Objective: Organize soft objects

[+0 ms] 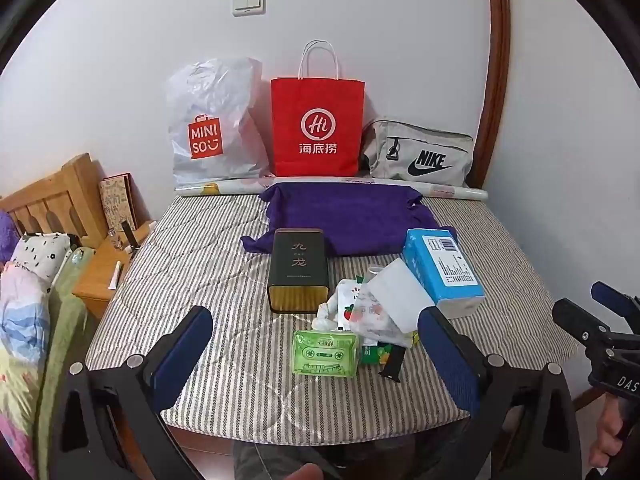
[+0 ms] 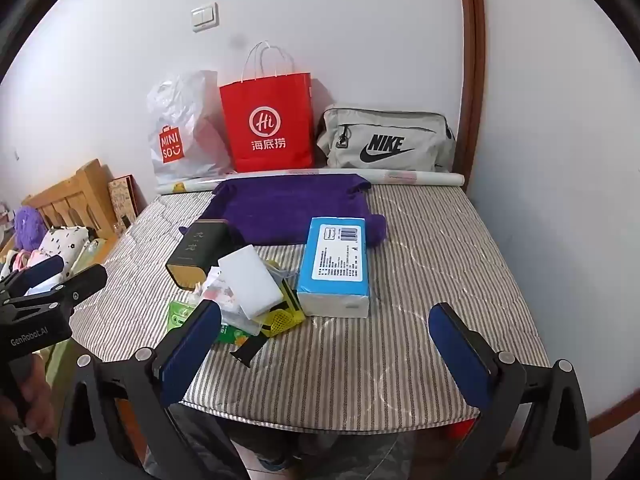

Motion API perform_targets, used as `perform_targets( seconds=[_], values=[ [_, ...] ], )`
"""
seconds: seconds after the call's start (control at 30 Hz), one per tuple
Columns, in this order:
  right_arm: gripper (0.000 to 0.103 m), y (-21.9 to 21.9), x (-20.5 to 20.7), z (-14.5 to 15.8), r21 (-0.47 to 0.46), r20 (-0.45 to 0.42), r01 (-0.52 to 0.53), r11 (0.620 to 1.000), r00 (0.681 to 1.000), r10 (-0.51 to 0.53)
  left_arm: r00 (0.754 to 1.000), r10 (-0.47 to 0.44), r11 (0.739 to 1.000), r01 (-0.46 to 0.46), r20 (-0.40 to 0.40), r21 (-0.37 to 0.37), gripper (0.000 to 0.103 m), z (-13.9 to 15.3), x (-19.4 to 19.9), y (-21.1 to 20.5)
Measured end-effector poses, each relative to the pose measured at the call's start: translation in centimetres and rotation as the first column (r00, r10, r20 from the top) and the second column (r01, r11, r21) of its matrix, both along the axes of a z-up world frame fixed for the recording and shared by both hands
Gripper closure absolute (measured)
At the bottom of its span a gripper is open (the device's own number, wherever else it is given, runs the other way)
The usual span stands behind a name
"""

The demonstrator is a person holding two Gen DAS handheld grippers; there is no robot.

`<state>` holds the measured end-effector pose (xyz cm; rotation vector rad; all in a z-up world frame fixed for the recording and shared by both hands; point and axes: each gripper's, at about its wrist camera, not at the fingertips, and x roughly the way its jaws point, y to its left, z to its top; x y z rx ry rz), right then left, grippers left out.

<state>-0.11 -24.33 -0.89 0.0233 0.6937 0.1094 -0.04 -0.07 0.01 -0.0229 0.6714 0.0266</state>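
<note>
Hovering with jaws apart and empty, the left hand-held gripper point(image 1: 316, 350) and right hand-held gripper point(image 2: 326, 344) face the mattress point(image 1: 224, 280). Just ahead lies a jumble: green tissue pack point(image 1: 325, 354), white sponge point(image 2: 250, 282), blue tissue pack point(image 2: 335, 266); beyond, the purple towel point(image 1: 348, 216) lies spread, probably as the sorting spot.

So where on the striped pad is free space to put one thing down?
Bare striped pad lies right of the blue tissue pack, and along the near edge before both open grippers. Left of the black tin is also free. The pile around the white sponge is crowded.
</note>
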Motion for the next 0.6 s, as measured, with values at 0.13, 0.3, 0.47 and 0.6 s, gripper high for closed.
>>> perform_targets(
  seconds=[0.13, 0.3, 0.47, 0.6],
  values=[
    [0.001, -0.2, 0.1, -0.1, -0.016, -0.006, 0.002, 1.000, 1.000, -0.002, 1.000, 0.000, 1.000, 0.000, -0.004, -0.016, 0.000, -0.1, 0.0, -0.1],
    [0.001, 0.3, -0.4, 0.1, -0.025, -0.003, 0.002, 1.000, 1.000, -0.002, 1.000, -0.005, 1.000, 0.005, -0.008, -0.023, 0.000, 0.6, -0.4, -0.3],
    [0.001, 0.0, -0.4, 0.0, -0.018, -0.008, 0.003, 1.000, 1.000, -0.004, 1.000, 0.003, 1.000, -0.003, -0.001, -0.012, 0.000, 1.0, -0.6, -0.4],
    [0.001, 0.0, -0.5, 0.0, -0.021, -0.007, 0.003, 1.000, 1.000, -0.003, 1.000, 0.010, 1.000, -0.010, -0.001, -0.014, 0.000, 1.1, -0.6, 0.2]
  ],
)
